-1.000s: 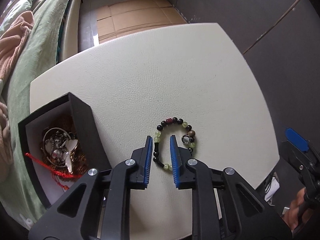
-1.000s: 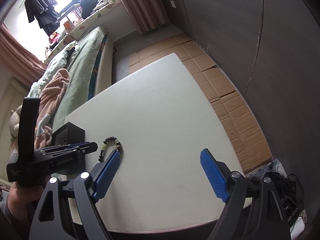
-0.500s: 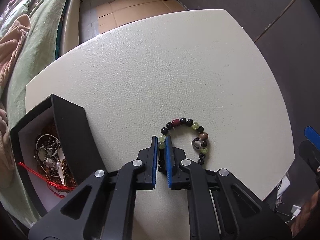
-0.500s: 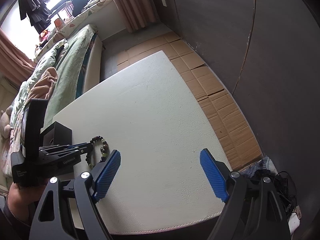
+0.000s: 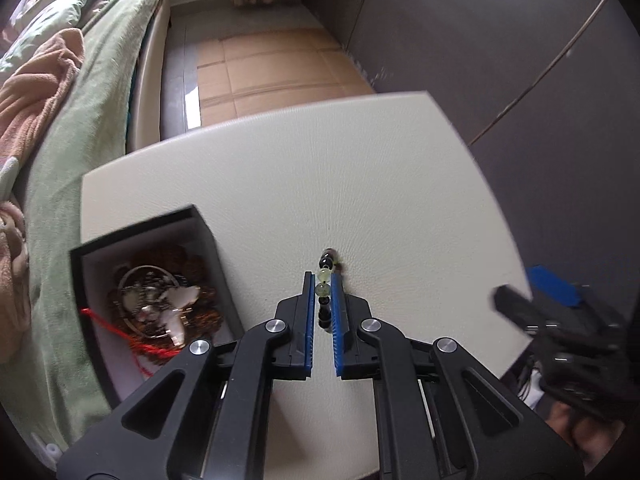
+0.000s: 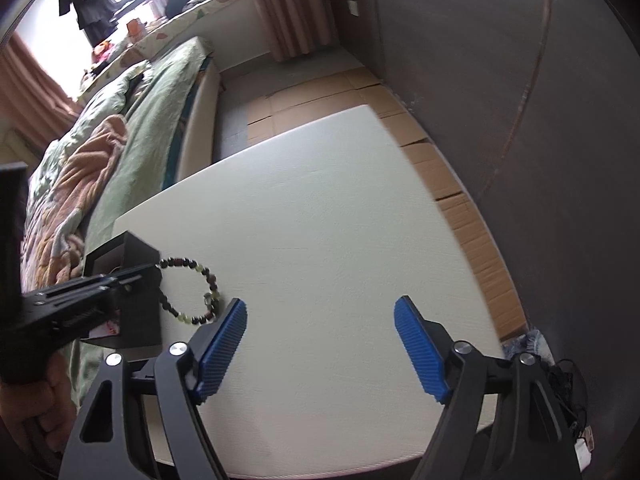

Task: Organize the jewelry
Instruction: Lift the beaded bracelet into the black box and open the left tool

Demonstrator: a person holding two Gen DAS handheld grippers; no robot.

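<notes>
Bracelet (image 5: 325, 280) in left gripper (image 5: 322, 280) — beside jewelry box (image 5: 100, 280)

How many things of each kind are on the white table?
Beaded bracelet, held off the table by the left gripper: 1
Black jewelry box: 1
Grippers, counting the right gripper, fingers closing on nothing: 2
Total: 4

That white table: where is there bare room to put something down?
Nearly all of the table is bare, from the black box at its left edge to the right edge. Only that corner is crowded, with the bracelet hanging beside the box.
</notes>
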